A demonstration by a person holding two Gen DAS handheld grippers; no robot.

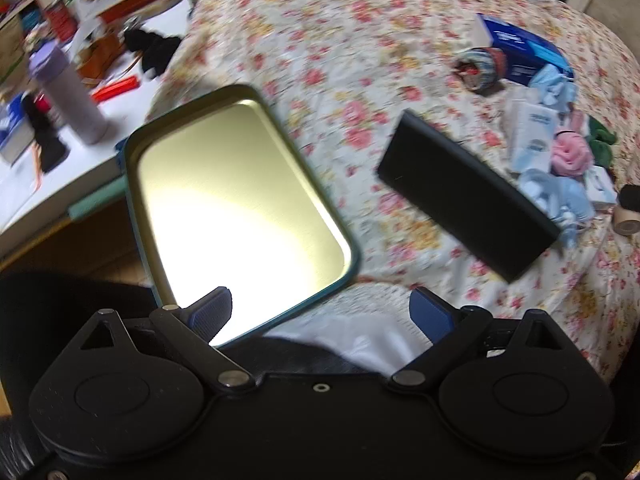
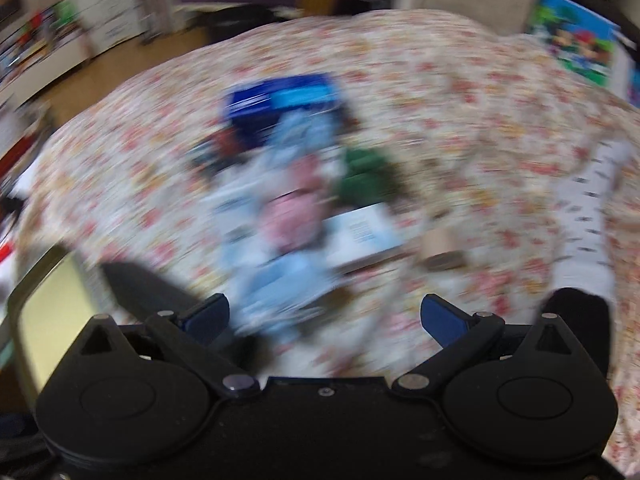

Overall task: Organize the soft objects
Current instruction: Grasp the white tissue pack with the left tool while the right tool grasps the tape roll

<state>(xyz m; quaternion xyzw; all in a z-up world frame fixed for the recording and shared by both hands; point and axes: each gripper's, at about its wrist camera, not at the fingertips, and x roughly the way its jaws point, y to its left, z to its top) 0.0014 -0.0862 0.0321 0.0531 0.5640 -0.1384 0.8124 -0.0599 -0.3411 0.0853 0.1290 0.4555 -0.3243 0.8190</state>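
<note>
An empty teal tin tray (image 1: 344, 240) with a shiny gold inside lies on the floral bedspread (image 1: 340, 60), just ahead of my open left gripper (image 1: 320, 312). At the right of the left wrist view lies a heap of soft things: a pink cloth roll (image 1: 570, 154), light blue cloths (image 1: 556, 196), a green cloth (image 1: 604, 140) and a patterned rolled cloth (image 1: 482, 66). The right wrist view is blurred by motion; my open right gripper (image 2: 324, 316) hangs empty over the bed, with the pink roll (image 2: 292, 216), blue cloth (image 2: 288, 284) and green cloth (image 2: 364, 176) ahead of it.
A flat black case (image 1: 468, 196) lies between tray and heap. A blue box (image 1: 520, 46), white packets (image 1: 530, 136) and a tape roll (image 1: 626, 220) lie among the cloths. A cluttered white desk (image 1: 80, 160) with a grey bottle (image 1: 70, 96) stands left of the bed.
</note>
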